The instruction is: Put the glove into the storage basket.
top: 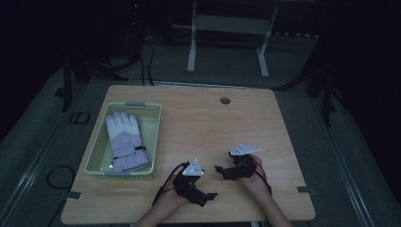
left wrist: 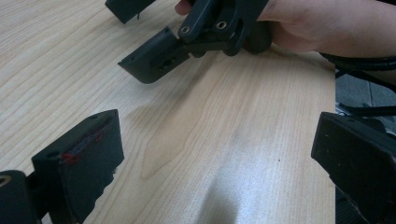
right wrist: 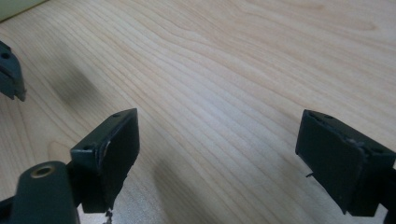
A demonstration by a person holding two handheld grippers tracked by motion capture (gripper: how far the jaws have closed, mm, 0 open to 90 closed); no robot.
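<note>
High view: glove [top: 125, 142] in basket [top: 152, 137], left of both spread, empty grippers [top: 208, 195] [top: 218, 169].

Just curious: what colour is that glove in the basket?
Pale lilac-white winter glove, best seen in the high view.

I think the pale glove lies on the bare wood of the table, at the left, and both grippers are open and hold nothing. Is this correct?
Not quite. In the high view the glove lies inside the green basket, not on the bare wood. The rest holds: the basket stands at the left of the table, and the left gripper and right gripper are open and hold nothing.
</note>
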